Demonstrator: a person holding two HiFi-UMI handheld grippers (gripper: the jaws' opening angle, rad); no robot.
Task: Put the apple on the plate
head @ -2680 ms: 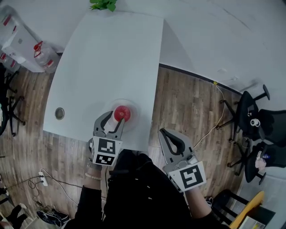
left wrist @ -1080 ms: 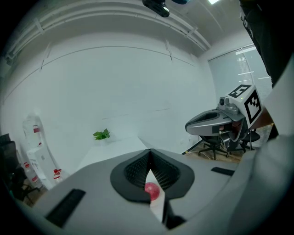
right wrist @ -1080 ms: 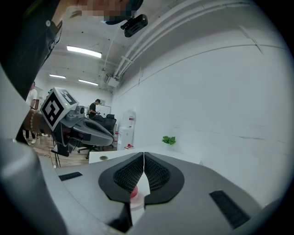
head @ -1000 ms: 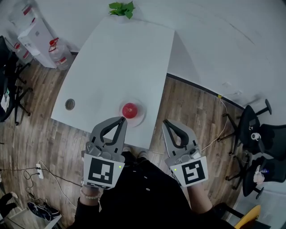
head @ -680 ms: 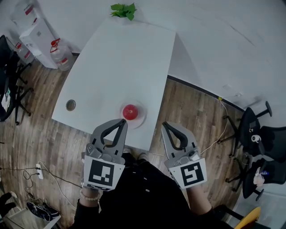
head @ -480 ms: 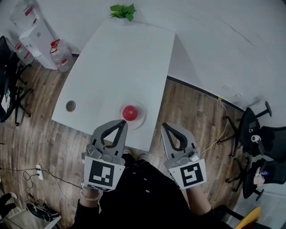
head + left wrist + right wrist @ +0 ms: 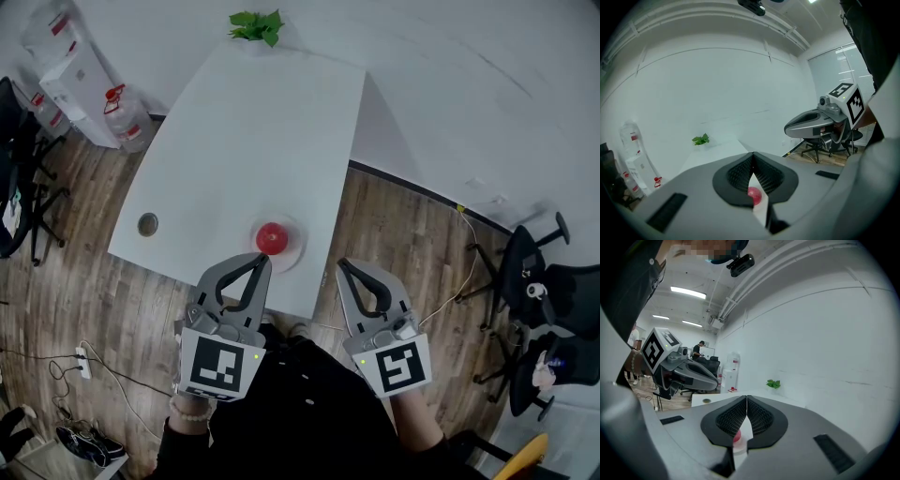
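The red apple sits on a pale plate near the front edge of the white table. My left gripper hovers just in front of the plate, off the table edge, shut and empty. My right gripper hangs over the wooden floor to the right of the table corner, shut with nothing in it. In the left gripper view the apple shows through the gap below the closed jaws. In the right gripper view a sliver of the apple on its plate shows the same way.
A round grommet sits in the table near its left edge. A green plant stands at the far end. Water bottles and boxes stand on the floor to the left, office chairs to the right. Cables run across the floor.
Earlier the left gripper stood open around the apple on the plate; it has drawn back and shut. Over the last second both grippers held still.
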